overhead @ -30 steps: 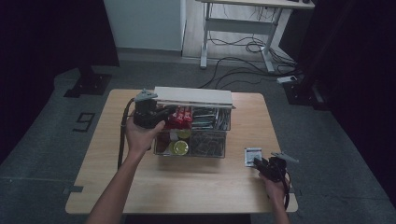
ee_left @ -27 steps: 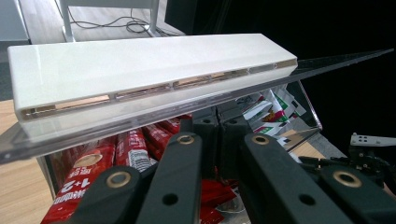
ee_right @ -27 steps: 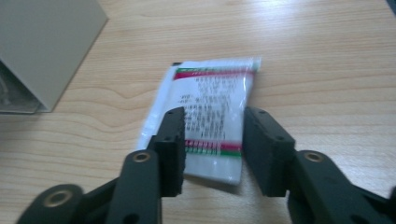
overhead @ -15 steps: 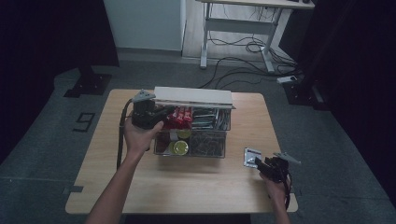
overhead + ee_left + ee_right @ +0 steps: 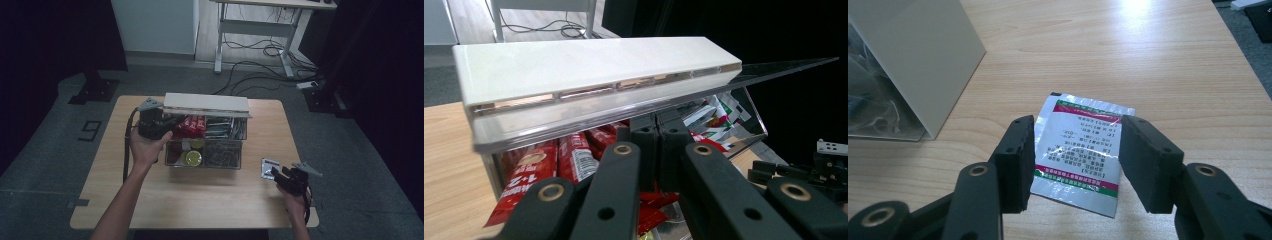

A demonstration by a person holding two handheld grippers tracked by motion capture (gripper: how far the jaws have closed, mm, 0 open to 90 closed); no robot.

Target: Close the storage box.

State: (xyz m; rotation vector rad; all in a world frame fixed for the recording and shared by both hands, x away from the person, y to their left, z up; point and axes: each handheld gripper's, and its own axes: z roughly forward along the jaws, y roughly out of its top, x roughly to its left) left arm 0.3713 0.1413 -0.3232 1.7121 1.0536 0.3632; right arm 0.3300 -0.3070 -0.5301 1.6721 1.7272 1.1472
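Near the surface's (image 5: 210, 200) right edge, the right claw (image 5: 1073, 165) gapes wide around a flat silver sachet (image 5: 1080, 152); the left claw (image 5: 658, 150), pressed together, reaches into the clear organizer box (image 5: 225, 150).

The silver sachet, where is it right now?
The silver sachet lies flat on the table's right side, right of the clear box, between the right gripper's open jaws.

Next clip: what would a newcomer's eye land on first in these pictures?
Probably the clear organizer box at the table's middle, its white lid raised and red packets in a rear compartment. The left gripper reaches in at the box's left rear with jaws together. Near the right edge, the right gripper hangs open over a silver sachet lying flat.
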